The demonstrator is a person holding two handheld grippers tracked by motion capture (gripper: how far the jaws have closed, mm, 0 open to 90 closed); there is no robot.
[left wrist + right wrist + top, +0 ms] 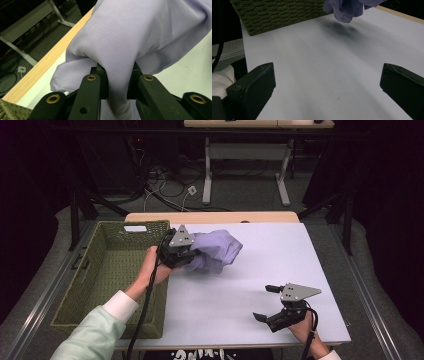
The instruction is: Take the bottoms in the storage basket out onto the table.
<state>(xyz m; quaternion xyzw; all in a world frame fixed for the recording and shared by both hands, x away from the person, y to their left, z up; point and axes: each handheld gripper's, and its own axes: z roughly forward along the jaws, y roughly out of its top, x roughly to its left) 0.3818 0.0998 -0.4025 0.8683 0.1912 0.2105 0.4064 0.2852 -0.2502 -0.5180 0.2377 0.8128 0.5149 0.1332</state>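
High view, hold: the left gripper (186,254) has its jaws clamped on a bunched lavender cloth (216,250), lifted off the white tabletop (250,270) just beside the green woven basket (112,270).
High view, other hand: the right gripper (267,302) rests near the front right edge, jaws spread wide, nothing between them.
High view, risk: most of the cloth hangs to the far side of the jaws; in my judgement a loose fold could snag the basket rim or drape outside it.
Left gripper view, grip: only a narrow pinch of cloth (117,82) sits between the jaws; a quick swing could pull it free.
Right gripper view, surface: the tabletop (317,75) is smooth and bare, a soft shadow lies under the hanging cloth (347,8), and the basket wall (277,13) is at the far left.
Room: dark curtains, floor cables and a second desk lie beyond the table.
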